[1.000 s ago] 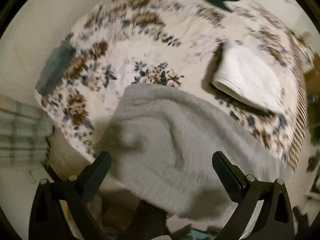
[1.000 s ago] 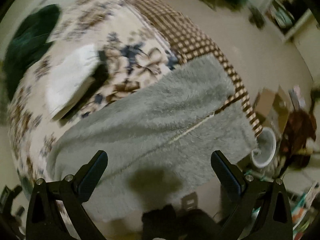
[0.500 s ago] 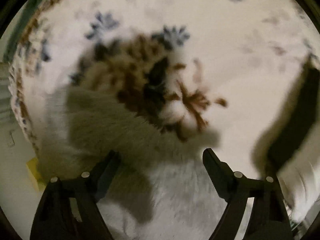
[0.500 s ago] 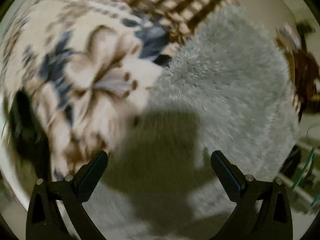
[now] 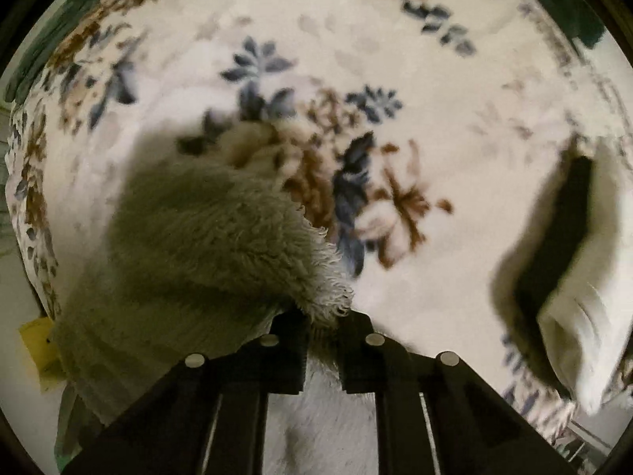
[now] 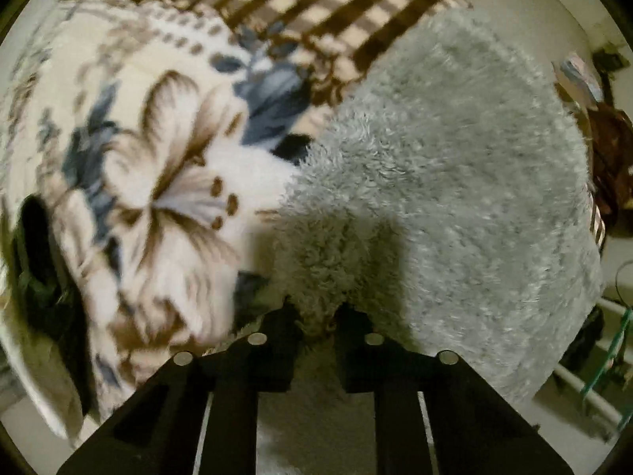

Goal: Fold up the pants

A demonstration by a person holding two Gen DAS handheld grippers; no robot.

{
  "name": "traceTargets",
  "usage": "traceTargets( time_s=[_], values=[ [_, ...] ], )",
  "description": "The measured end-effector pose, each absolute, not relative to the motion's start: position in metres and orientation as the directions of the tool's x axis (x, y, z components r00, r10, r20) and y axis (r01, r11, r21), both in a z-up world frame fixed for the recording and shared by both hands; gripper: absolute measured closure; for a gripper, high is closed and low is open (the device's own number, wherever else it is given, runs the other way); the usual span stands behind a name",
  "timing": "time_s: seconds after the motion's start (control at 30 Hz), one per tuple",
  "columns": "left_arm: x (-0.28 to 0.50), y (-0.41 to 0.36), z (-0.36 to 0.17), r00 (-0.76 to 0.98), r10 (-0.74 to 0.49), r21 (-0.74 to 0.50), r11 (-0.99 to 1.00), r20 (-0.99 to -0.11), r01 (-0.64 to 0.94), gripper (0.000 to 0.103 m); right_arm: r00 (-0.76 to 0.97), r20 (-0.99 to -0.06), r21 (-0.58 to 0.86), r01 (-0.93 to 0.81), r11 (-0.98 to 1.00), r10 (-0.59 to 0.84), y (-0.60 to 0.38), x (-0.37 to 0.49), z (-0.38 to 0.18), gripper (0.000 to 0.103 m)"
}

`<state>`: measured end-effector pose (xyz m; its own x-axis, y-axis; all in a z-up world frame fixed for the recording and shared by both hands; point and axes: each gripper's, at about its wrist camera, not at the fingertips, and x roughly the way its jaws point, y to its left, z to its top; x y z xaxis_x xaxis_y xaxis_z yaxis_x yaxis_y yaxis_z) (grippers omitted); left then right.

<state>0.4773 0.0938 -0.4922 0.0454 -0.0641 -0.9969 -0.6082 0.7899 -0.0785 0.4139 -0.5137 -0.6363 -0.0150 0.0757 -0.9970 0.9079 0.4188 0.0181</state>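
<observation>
Both our left gripper (image 5: 322, 318) and right gripper (image 6: 314, 316) pinch the fluffy grey pants (image 6: 435, 182) on the flowered bed (image 5: 356, 59).

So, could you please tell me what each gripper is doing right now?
Left gripper: closed on the grey fleece pants.
Right gripper: closed on the same pants.

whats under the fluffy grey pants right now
The fluffy grey fleece pants lie on a cream floral blanket with a brown checked border. What the blanket looks like beneath them is covered. Both the left claw and the right claw pinch their edge.
</observation>
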Motion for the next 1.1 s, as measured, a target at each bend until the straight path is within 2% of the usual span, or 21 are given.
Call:
traceTargets(
  time_s=[0.17,0.37,0.53,0.7,0.8,0.87,0.9,0.93,0.97,1.0,1.1],
  values=[
    [0.412,0.093,-0.424,0.167,-0.098,-0.178,0.796,-0.981,-0.578,0.094,0.081,-0.995,0.099,0.873,0.478,0.059,-0.508,0.384,-0.584,0.091],
    [0.33,0.13,-0.408,0.215,-0.125,-0.227,0.795,-0.969,-0.563,0.094,0.152,-0.986,0.164,0.829,0.535,0.066,-0.521,0.304,-0.543,0.091],
    [0.262,0.136,-0.444,0.132,-0.102,-0.161,0.793,-0.986,-0.587,0.094,0.113,-0.991,0.133,0.81,0.571,0.071,-0.524,0.201,-0.532,0.091],
    [0.199,0.144,-0.513,0.019,-0.074,-0.07,0.785,-0.997,-0.616,0.094,0.021,-0.995,0.072,0.815,0.575,0.095,-0.526,0.144,-0.579,0.091],
    [0.182,0.145,-0.54,0.034,-0.099,-0.098,0.754,-0.994,-0.65,0.091,-0.021,-0.993,0.053,0.806,0.589,0.118,-0.523,0.126,-0.608,0.091],
    [0.175,0.15,-0.54,0.109,-0.143,-0.178,0.704,-0.984,-0.687,0.09,-0.017,-0.989,0.071,0.811,0.581,0.145,-0.524,0.114,-0.615,0.082],
    [0.173,0.152,-0.538,0.133,-0.155,-0.204,0.69,-0.979,-0.695,0.09,0.007,-0.985,0.105,0.814,0.572,0.171,-0.523,0.108,-0.614,0.07],
    [0.17,0.154,-0.534,0.16,-0.171,-0.234,0.67,-0.972,-0.704,0.09,0.034,-0.982,0.136,0.815,0.563,0.188,-0.522,0.104,-0.612,0.052],
    [0.167,0.157,-0.529,0.189,-0.192,-0.269,0.646,-0.963,-0.714,0.085,0.061,-0.978,0.162,0.818,0.552,0.198,-0.521,0.099,-0.608,0.045],
    [0.163,0.16,-0.524,0.206,-0.202,-0.288,0.621,-0.957,-0.729,0.082,0.09,-0.974,0.191,0.82,0.54,0.208,-0.517,0.094,-0.602,0.034],
    [0.155,0.169,-0.506,0.238,-0.179,-0.297,0.595,-0.955,-0.747,0.076,0.128,-0.965,0.232,0.822,0.521,0.228,-0.503,0.085,-0.592,0.028]
  ],
)
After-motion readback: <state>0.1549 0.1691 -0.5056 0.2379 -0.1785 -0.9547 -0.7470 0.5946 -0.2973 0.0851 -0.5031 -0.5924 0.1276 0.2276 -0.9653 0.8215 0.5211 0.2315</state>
